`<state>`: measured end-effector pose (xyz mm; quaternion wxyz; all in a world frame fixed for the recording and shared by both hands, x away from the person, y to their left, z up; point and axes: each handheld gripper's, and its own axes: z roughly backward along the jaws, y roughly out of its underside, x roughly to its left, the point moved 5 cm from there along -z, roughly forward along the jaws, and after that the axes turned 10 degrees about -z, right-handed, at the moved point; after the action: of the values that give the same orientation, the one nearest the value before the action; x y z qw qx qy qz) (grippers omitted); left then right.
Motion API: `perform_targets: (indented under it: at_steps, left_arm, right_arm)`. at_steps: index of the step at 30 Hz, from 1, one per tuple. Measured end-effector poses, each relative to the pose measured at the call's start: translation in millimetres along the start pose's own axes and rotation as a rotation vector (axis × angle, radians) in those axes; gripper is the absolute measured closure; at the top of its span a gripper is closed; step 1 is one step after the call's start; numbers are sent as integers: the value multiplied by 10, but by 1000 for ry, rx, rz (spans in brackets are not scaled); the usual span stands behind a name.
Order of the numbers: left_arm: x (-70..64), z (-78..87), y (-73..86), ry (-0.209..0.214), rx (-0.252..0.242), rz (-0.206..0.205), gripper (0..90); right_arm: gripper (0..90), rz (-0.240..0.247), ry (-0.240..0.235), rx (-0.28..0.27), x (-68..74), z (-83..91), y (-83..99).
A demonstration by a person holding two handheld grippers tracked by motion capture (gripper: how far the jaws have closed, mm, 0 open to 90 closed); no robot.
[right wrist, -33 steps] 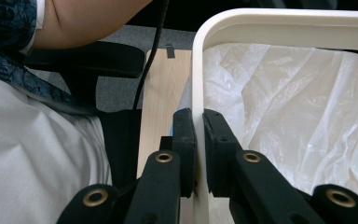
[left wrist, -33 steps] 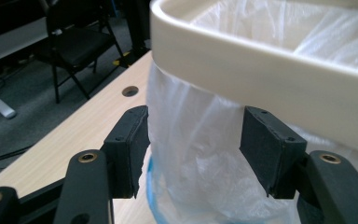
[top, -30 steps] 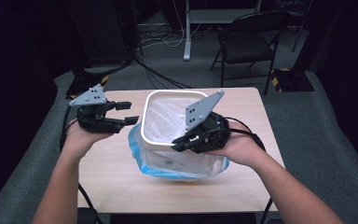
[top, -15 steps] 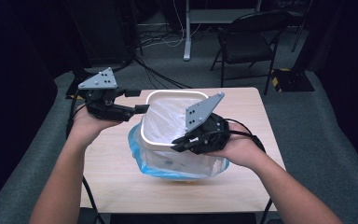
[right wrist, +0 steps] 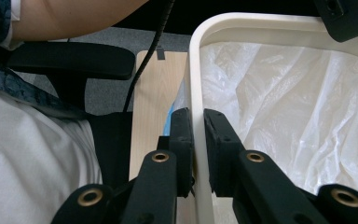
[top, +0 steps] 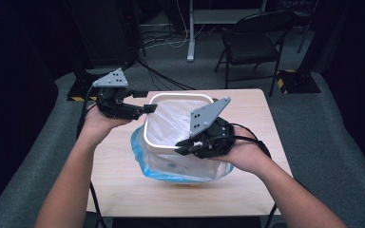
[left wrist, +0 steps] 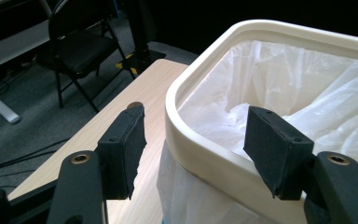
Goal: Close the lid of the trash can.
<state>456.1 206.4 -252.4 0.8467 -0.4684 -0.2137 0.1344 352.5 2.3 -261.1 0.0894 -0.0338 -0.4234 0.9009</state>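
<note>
From the high view, a cream-rimmed, square plastic waste bin (top: 173,128) lined with a translucent white plastic bag (top: 171,124) stands mid-way on the pale wooden table (top: 123,183), a blue bag edge (top: 145,164) bunched round its base; your right gripper (top: 184,146) clamps the bin's near rim, likely to steady it; your left gripper (top: 145,108) hovers at the far-left corner, forearm reaching forward, wrist level.

In the left gripper view, your jaws stand wide open, one black pad (left wrist: 123,149) outside the rim (left wrist: 200,154), the other over the liner (left wrist: 284,112), apparently poised to pinch rim and bag together.

In the right gripper view, your jaws are closed on the rim (right wrist: 196,93), one pad on each side of it, gripping it firmly; your hand approaches from the seated side, jaws pointing along the bin's edge.
</note>
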Motion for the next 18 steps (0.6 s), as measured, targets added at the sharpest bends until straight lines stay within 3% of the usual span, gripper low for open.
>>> perform_targets:
  at_steps: [6,15,18]
  left_arm:
    - [16,-7,15,5,-7,10,378]
    - [21,-14,31,5,-14,14,377]
    - [16,-25,47,10,-12,15,377]
  right_arm:
    - [759,-10,26,2,-11,55,80]
    - [696,-64,66,-74,-49,316,298]
    - [690,-81,60,-95,-59,345,346]
